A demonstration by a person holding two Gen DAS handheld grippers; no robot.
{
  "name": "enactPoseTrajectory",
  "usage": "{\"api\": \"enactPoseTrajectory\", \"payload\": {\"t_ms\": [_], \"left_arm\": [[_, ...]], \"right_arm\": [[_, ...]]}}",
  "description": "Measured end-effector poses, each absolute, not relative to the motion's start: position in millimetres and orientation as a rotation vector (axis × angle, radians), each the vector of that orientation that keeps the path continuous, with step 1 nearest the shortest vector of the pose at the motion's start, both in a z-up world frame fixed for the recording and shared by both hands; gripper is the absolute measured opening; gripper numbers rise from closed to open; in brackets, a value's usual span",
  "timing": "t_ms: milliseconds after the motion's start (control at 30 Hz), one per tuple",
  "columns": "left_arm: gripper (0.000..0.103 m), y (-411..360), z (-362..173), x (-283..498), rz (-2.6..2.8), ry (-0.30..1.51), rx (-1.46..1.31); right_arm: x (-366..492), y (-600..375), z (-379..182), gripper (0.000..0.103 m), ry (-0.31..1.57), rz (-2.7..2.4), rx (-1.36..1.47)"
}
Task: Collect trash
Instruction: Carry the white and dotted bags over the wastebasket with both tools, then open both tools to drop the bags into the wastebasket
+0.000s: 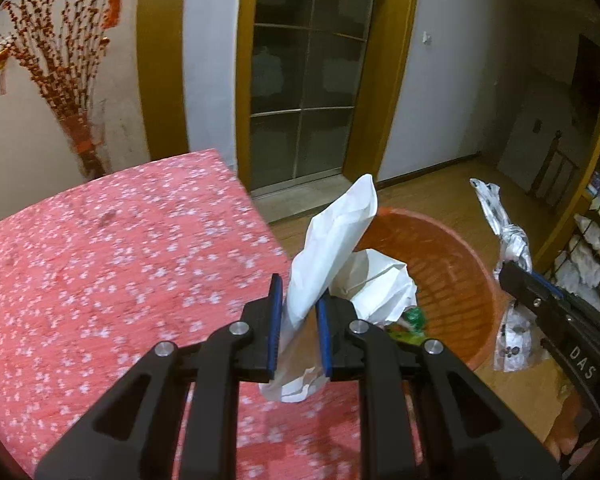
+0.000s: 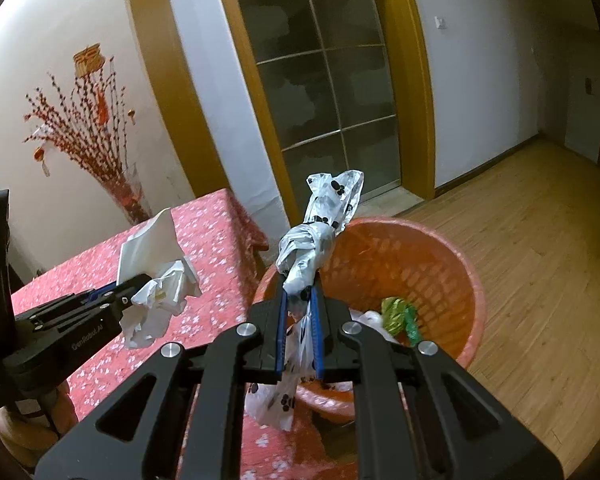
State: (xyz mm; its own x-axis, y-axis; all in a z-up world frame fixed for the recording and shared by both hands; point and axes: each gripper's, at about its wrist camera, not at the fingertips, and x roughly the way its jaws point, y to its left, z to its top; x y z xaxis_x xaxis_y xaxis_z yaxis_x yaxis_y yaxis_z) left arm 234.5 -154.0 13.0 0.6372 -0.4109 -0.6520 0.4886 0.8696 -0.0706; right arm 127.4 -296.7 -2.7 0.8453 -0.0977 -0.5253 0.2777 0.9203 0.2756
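A: We've got both hands loaded. Our left gripper [image 1: 300, 334] is clamped on the white paper [image 1: 332, 240], which stands up from the jaws, long axis pointing up and away toward the door.

B: And our right gripper [image 2: 299, 332] is clenched on the knotted plastic bag [image 2: 320, 232], the one with the paw prints. The knot sits just past the fingertips and the tail hangs below the pads.

A: Now the relation that matters: where's the orange basket [image 2: 472, 280]? It stands on the wooden floor [image 2: 540, 240], right against the corner of the table [image 1: 100, 260] with the pink cloth.

B: From our right wrist the basket mouth lies straight ahead and below, the bag's upper end already over the near rim. We'd judge the right hand the nearer one.

A: Agreed. In the left view the basket [image 1: 460, 248] sits ahead and to the right, and our left jaws are above the table's edge, not yet over the opening.

B: Already trash inside: more white paper [image 1: 384, 284] and a green wrapper [image 2: 400, 312] at the bottom.

A: So the bag probably just needs letting go; the paper needs carrying rightward past the table edge first.

B: One risk: that tall sheet may catch the rim and flop outside.
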Motion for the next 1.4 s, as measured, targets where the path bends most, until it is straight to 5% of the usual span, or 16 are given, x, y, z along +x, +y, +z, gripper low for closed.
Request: {"api": "enactPoseTrajectory", "payload": {"t_ms": [1100, 1233, 1400], "left_arm": [[0.017, -261.2, -24.7, 257.6, -0.702, 0.809, 0.066], [0.02, -265.7, -28.6, 259.7, -0.693, 0.811, 0.07], [0.036, -265.0, -35.5, 264.4, -0.67, 0.822, 0.072]], "right_arm": [[137.2, -358.2, -33.6, 0.011, 0.554, -0.278, 0.428], [141.3, -361.0, -34.8, 0.011, 0.547, -0.278, 0.431], [145.0, -361.7, -38.6, 0.021, 0.546, -0.279, 0.428]]}}
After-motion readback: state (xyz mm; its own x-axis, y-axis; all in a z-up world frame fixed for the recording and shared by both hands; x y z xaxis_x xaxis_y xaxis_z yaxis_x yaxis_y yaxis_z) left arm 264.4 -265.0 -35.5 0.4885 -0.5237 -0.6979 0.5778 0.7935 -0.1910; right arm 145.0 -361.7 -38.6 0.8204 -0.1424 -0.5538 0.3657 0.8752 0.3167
